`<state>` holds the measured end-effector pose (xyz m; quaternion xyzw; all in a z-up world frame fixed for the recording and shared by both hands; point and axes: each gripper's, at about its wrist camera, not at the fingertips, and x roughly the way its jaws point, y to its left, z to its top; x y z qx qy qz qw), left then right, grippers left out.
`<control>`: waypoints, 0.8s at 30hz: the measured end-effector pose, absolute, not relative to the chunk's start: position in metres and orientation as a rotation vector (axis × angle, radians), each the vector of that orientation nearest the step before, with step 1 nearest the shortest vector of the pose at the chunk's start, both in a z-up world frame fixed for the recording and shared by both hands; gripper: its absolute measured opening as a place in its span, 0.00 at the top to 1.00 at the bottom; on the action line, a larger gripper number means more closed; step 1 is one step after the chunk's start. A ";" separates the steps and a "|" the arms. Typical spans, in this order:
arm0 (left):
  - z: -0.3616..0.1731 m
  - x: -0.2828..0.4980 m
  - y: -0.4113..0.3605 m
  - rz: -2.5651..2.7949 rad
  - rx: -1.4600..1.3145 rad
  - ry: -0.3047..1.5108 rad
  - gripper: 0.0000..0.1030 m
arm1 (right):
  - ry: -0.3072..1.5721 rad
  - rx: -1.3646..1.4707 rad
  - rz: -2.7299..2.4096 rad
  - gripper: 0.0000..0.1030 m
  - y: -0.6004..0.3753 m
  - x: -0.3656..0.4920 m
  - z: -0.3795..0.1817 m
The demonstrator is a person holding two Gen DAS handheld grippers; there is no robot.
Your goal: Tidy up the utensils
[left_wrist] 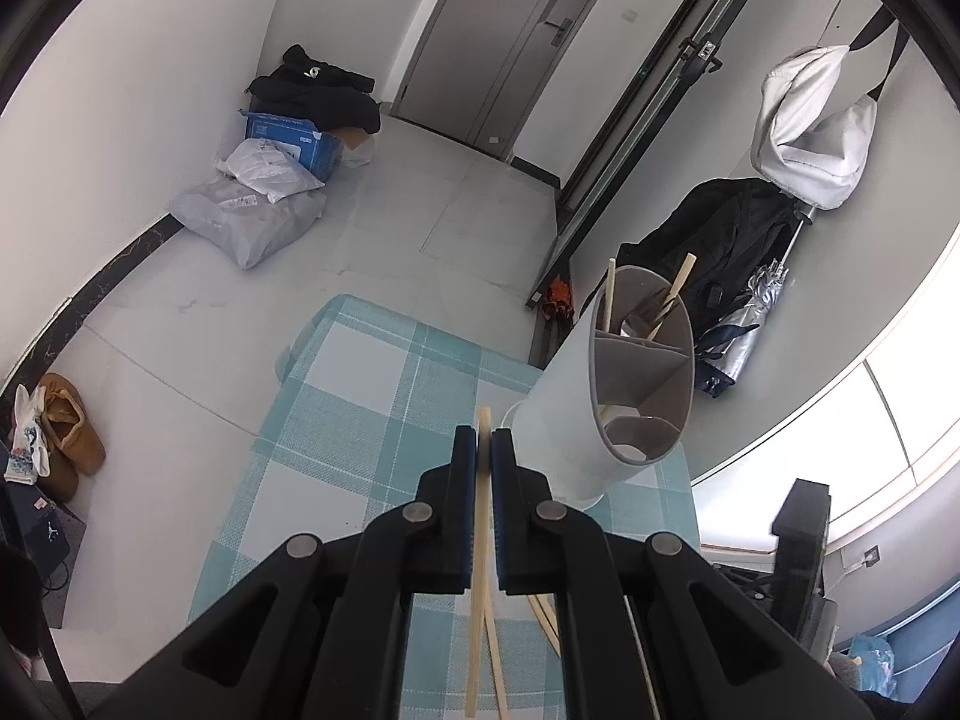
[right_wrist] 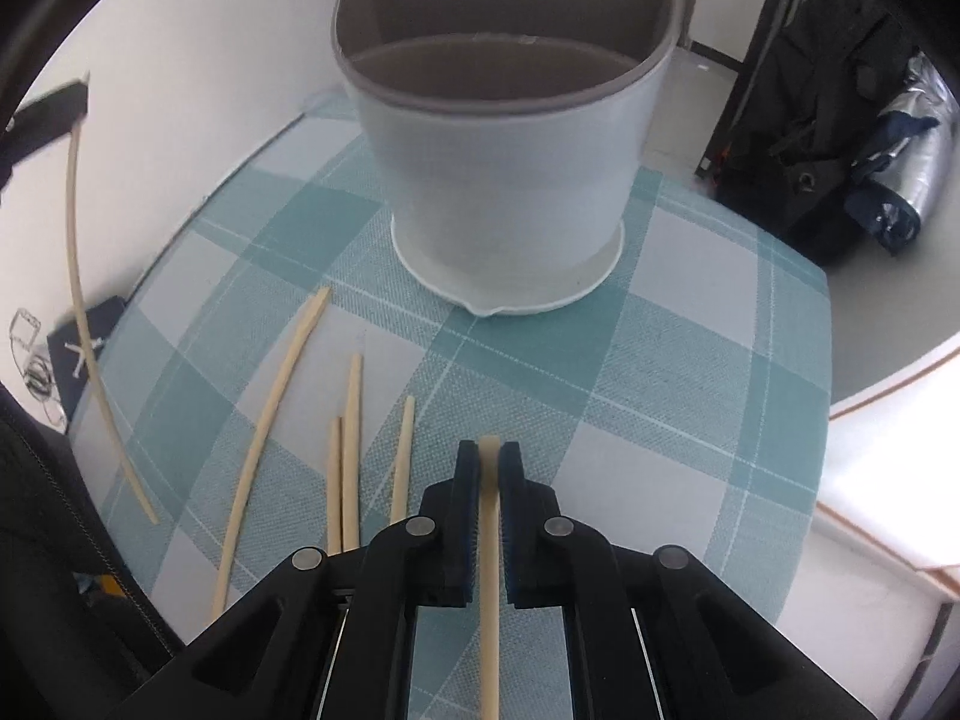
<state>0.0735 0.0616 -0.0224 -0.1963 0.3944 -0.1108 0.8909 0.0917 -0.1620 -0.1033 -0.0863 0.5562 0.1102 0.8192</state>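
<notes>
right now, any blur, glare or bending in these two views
Left wrist view: sharp, strong fisheye bending of the wall edges, window blown out white at right. Right wrist view: holder and cloth slightly soft, the chopstick at the left edge curves from lens distortion, the bright sill at right overexposed.

No legible text — box print blurred, unreadable

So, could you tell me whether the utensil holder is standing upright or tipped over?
Upright: the utensil holder stands on its base on the checked cloth, opening upward.
</notes>
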 end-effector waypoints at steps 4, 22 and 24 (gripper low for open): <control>-0.010 0.067 0.053 -0.242 -0.396 0.794 0.98 | 1.019 -0.058 0.238 0.95 -0.186 0.075 -0.063; 0.038 0.050 0.008 -0.272 -0.328 0.701 0.98 | 0.719 0.182 0.208 0.95 -0.217 0.031 0.001; 0.041 0.052 0.003 -0.282 -0.319 0.706 0.98 | 0.703 0.184 0.203 0.95 -0.221 0.028 0.004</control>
